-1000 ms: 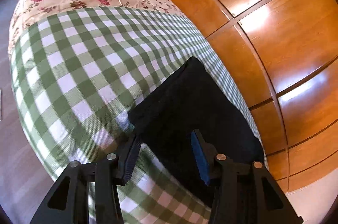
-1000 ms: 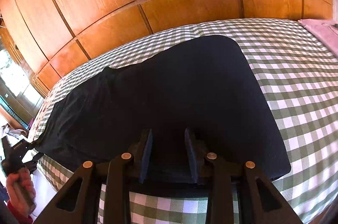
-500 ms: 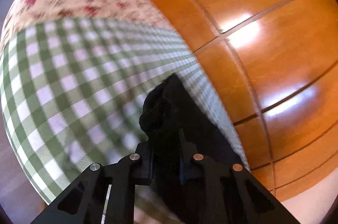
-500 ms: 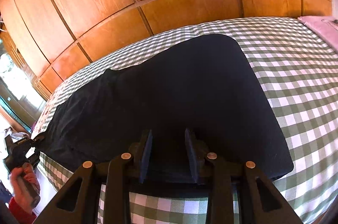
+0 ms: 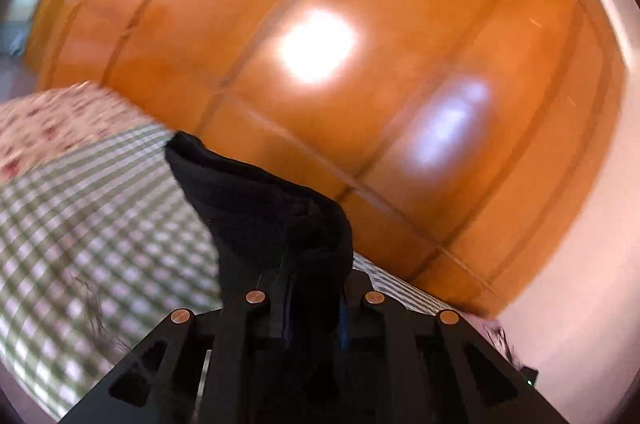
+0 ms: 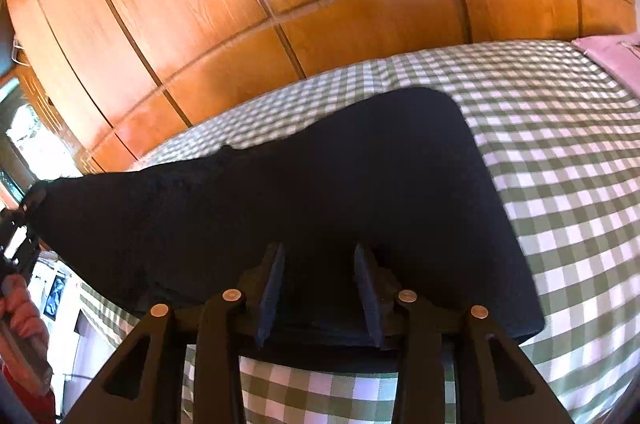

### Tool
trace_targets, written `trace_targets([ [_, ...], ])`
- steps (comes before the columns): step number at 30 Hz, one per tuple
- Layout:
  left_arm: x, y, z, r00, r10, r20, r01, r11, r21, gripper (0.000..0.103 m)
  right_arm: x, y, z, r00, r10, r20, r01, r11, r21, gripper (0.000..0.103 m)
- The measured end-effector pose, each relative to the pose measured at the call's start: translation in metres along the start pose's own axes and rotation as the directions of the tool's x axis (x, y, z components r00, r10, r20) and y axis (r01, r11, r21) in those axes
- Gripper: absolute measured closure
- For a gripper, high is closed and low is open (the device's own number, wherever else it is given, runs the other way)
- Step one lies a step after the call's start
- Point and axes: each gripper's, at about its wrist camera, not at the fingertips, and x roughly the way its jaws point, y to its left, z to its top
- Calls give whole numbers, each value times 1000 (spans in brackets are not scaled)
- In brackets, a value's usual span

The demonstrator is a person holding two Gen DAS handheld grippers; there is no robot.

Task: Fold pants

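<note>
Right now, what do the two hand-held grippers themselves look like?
Both are black frames with triangular cut-outs and copper-coloured round fasteners. The right hand-held gripper has dark blue ribbed pads; the left hand-held gripper shows only blue pad edges. No cables are visible.

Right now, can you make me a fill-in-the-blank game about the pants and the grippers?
1. The pants are the color ____.
2. The left hand-held gripper is shut on one end of the ____.
3. The bed cover under the pants has a green and white ____ pattern.
4. The right hand-held gripper has its fingers ____, with the pants' edge between them.

Missing words: black; pants; checked; open
</note>
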Motion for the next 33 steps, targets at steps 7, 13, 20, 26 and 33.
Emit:
trace_targets([
  [7,19,-82,-11,992,-112,-55,121,973,198,88,-12,-21,-4,1000,7,18,-8,999,52,65],
  [13,37,-134,-39,970,-192,-145,227,934,276,88,-27,-33,-3,998,31,59,-35,996,81,65],
  [20,70,-174,-79,932,-214,-293,298,913,280,88,-51,-59,-4,994,18,108,-35,987,155,65],
  [26,107,-204,-131,899,-174,-401,321,885,337,88,-75,-89,-7,989,-44,141,11,974,226,64],
  [33,131,-226,-195,869,-92,-486,350,809,472,86,-88,-116,-15,986,-88,140,43,953,300,64],
])
